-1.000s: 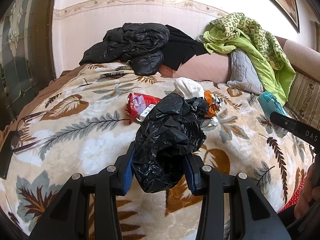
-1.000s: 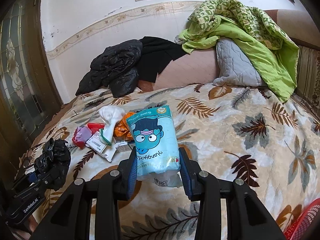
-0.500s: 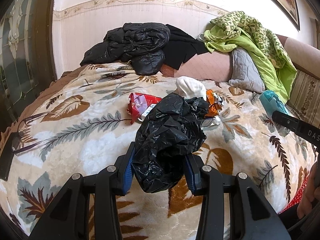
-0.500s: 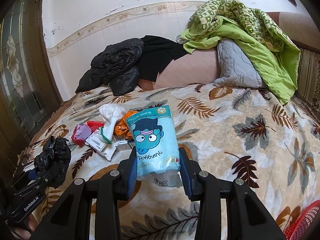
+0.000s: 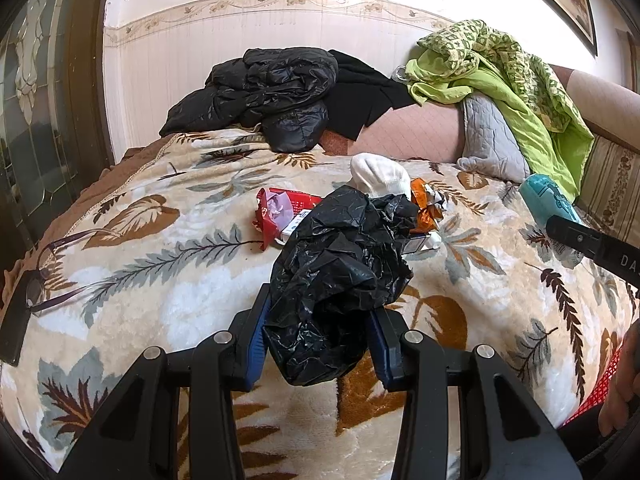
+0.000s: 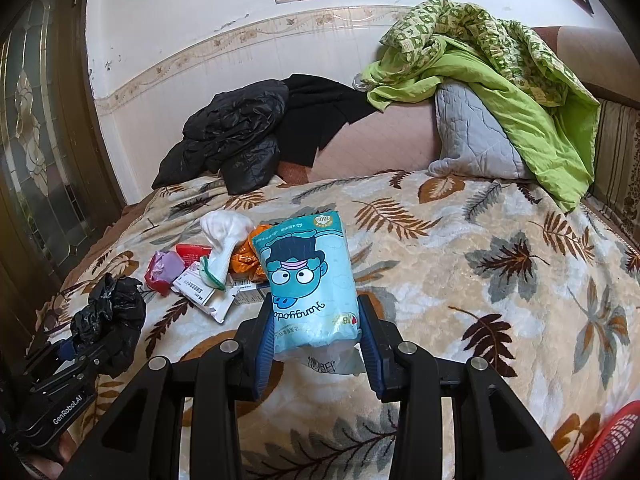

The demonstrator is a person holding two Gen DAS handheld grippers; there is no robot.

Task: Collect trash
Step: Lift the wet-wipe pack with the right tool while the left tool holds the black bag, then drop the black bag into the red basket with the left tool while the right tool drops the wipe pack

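Black plastic, a crumpled bag (image 5: 340,280), sits pinched between the pads of the left tongs (image 5: 318,340), held above the bed (image 5: 140,280); the right tongs (image 6: 316,336) clamp the lower end of a light blue pack (image 6: 310,276) with a cartoon face, printed upside down as held. The step in hand looks like getting the pack into the bag. To do it well, the bag's mouth has to be found first, since it is only a wad now; the pack should come in narrow end first, and the left grip should hold only one layer of plastic so the opening is not squeezed flat. A red basket (image 6: 608,444) shows at the lower right edge and may serve as an alternative drop

Counted on the bed: one bag, one blue pack, one red wrapper (image 6: 166,268), one orange wrapper (image 6: 244,260), one white sock or cloth (image 6: 224,236), and flat white packets (image 6: 204,292), at least two, though overlap hides the exact number. One pair of glasses (image 5: 52,272) lies at the left edge. Two tongs, both gripping
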